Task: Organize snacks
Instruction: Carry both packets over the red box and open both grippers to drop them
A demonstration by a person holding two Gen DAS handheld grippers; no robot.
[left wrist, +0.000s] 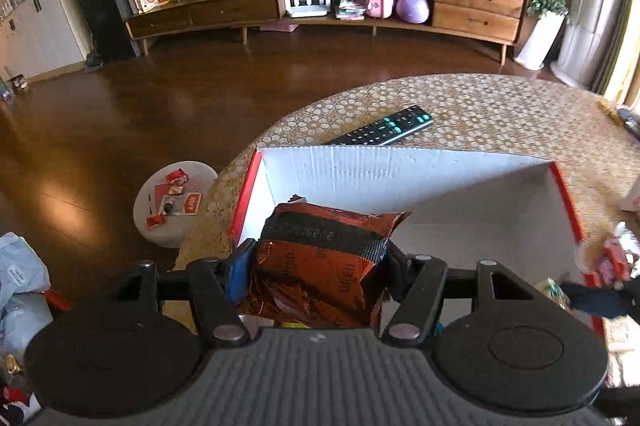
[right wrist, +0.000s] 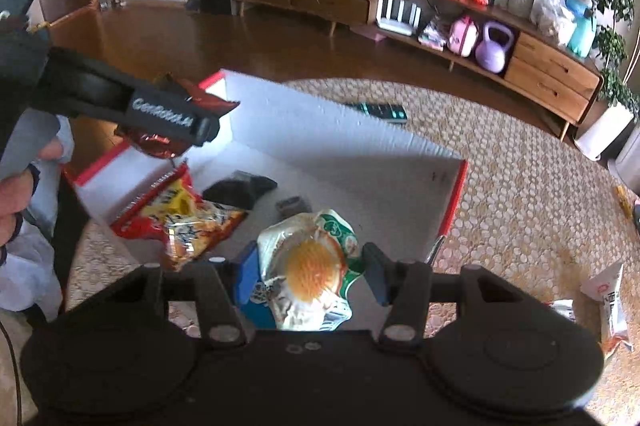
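While both hang over the white box (right wrist: 360, 145), left gripper (left wrist: 316, 266) clamps an orange-brown packet (left wrist: 320, 258); right gripper (right wrist: 308, 266) holds a clear snack pack (right wrist: 308, 266), prob. jelly.

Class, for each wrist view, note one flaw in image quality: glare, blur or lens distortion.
Left wrist view: fisheye bends the TV cabinet, and window glare shines on the floor. Right wrist view: the remote is smeared, and the packet between the fingers looks washed out.
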